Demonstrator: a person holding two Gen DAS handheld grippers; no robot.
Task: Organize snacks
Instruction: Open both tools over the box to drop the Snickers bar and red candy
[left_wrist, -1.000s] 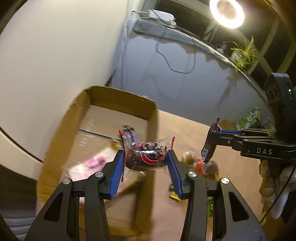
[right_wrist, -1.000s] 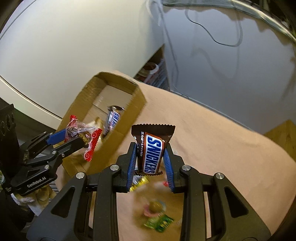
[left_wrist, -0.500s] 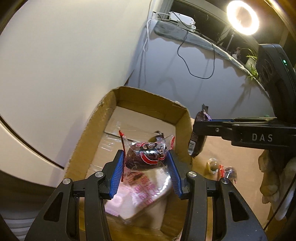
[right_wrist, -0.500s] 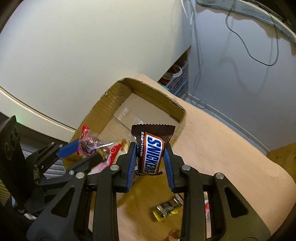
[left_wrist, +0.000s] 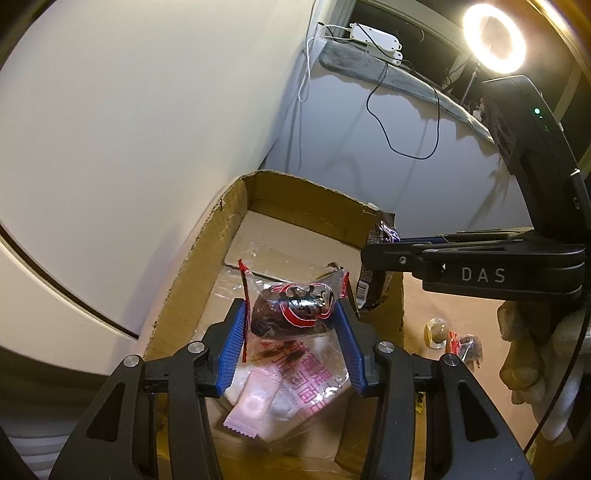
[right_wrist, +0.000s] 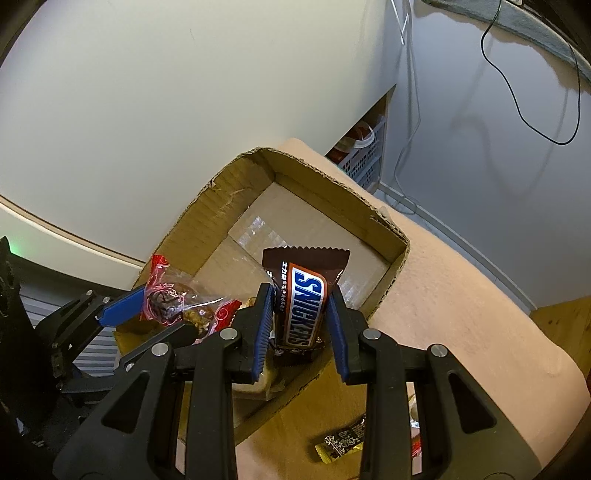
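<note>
My left gripper hangs over the open cardboard box with a dark snack in a clear red-edged wrapper between its blue pads. Its jaws are opening, and the pads still touch the wrapper. In the right wrist view the same snack shows at the left in the left gripper. My right gripper is shut on an upright Snickers bar, held over the box's right wall. From the left wrist view the right gripper reaches in from the right with the bar.
A pink printed packet and a small pink sachet lie in the box. Loose sweets lie on the peach tablecloth, with a gold-wrapped one near me. A white wall stands behind the box. A hand holds the right gripper.
Both grippers have moved from over the table to over the box, each carrying its snack. The right one came in towards the left gripper and now sits at the box's right wall.
</note>
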